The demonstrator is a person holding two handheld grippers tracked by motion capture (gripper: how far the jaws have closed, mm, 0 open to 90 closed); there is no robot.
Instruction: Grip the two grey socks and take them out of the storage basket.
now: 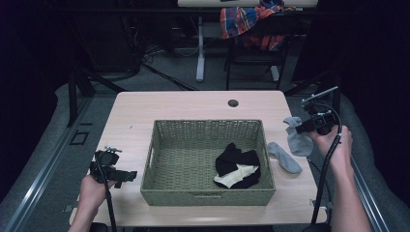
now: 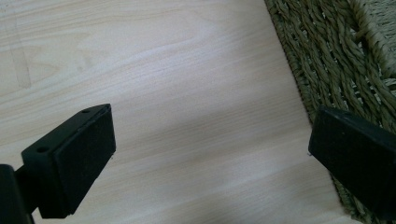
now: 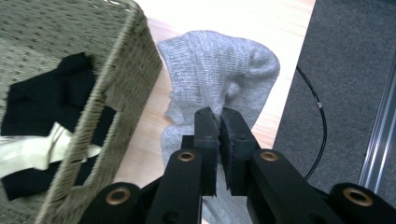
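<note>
Right gripper [image 3: 219, 116]: jaws pinched tight on a soft grey knitted sock [image 3: 219, 70], fabric bunched between the pads, sock hanging free above the table's right edge. Second grey knitted sock [image 1: 284, 157] flat on the pale wooden table [image 1: 193, 104], just beside the basket's right wall, below the held one. Left gripper [image 2: 210, 158]: jaws wide apart, nothing between them, bare tabletop beneath, basket corner close by the one jaw. In the high view, at the table's near left, just beside the basket's left wall.

Rectangular woven olive-green wicker basket [image 1: 159, 159] at table centre. Contents: black socks [image 1: 234, 159] heaped with a cream-coloured sock [image 1: 237, 176] in the near right corner; rest of the basket floor bare weave.
</note>
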